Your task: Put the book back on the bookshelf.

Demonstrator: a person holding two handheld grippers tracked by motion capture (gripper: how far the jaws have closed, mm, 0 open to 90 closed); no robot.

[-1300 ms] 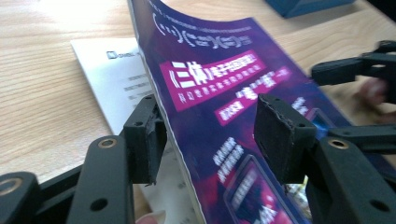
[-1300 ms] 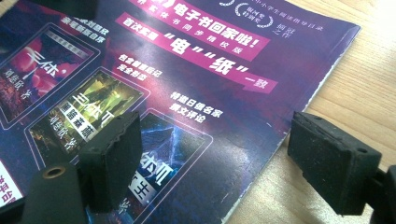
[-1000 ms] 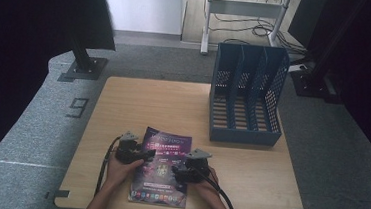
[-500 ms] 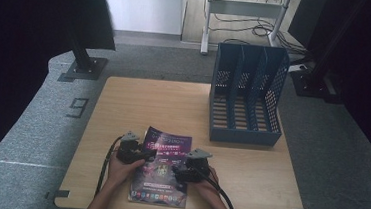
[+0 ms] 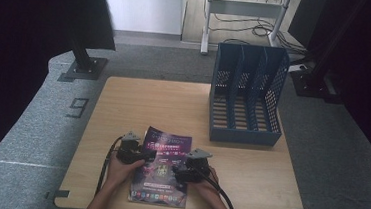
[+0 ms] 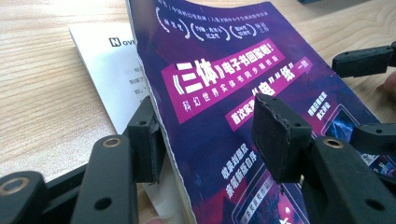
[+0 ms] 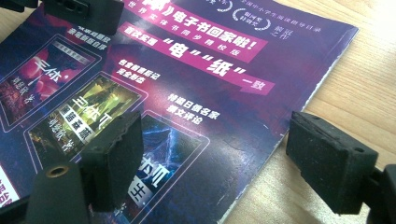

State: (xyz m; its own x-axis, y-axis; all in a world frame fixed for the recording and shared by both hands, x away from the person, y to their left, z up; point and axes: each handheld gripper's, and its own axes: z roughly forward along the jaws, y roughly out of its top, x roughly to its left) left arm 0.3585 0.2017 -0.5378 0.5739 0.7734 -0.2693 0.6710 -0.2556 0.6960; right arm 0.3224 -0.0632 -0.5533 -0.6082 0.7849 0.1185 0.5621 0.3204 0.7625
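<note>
On smooth wood (image 5: 183, 109) lies a glossy rectangular booklet (image 5: 161, 168).

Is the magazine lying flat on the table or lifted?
Partly lifted: the magazine's left edge is raised off the table, exposing a white sheet beneath.

"三体" and "电纸" on purple magazine cover (image 6: 243, 93), "9" on grey floor mat (image 5: 77, 108)

Blue file rack (image 5: 247, 97) blocks the table's (image 5: 148, 101) far right; left lies free.
</note>
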